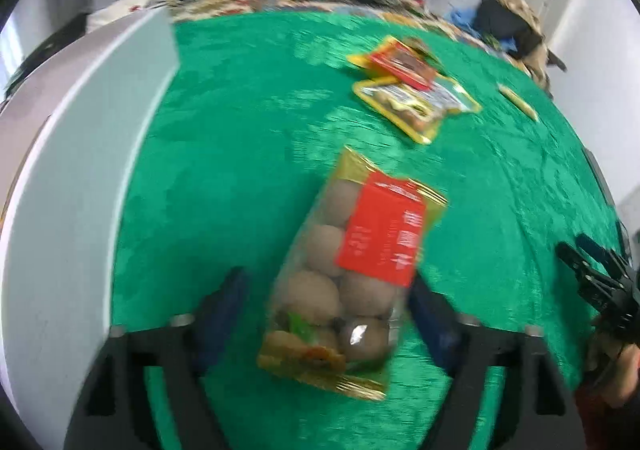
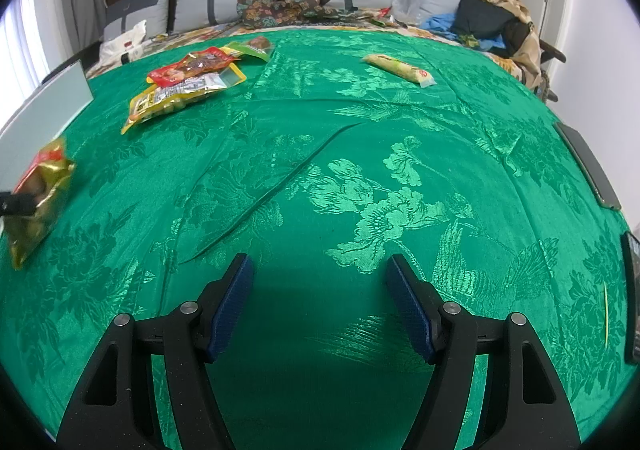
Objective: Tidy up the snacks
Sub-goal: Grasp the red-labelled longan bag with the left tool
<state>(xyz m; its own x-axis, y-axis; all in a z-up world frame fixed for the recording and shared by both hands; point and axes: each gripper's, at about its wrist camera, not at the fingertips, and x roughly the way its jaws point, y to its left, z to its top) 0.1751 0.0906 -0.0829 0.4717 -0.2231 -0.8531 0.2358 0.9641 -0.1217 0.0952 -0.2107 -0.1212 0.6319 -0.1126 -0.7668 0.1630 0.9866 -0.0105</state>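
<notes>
The left gripper (image 1: 328, 302) stood wide, a clear packet of brown round snacks with a red label (image 1: 348, 274) between its blue pads; blur hid whether the pads pressed on it. The packet hung over the green floral cloth (image 2: 360, 185) of the bed, beside a white box (image 1: 80, 169). The right gripper (image 2: 320, 302) was open and empty above the cloth. Farther off lay a yellow-edged snack packet (image 2: 180, 97), a red packet (image 2: 192, 67) overlapping it, and a long pale packet (image 2: 398, 67) well apart.
</notes>
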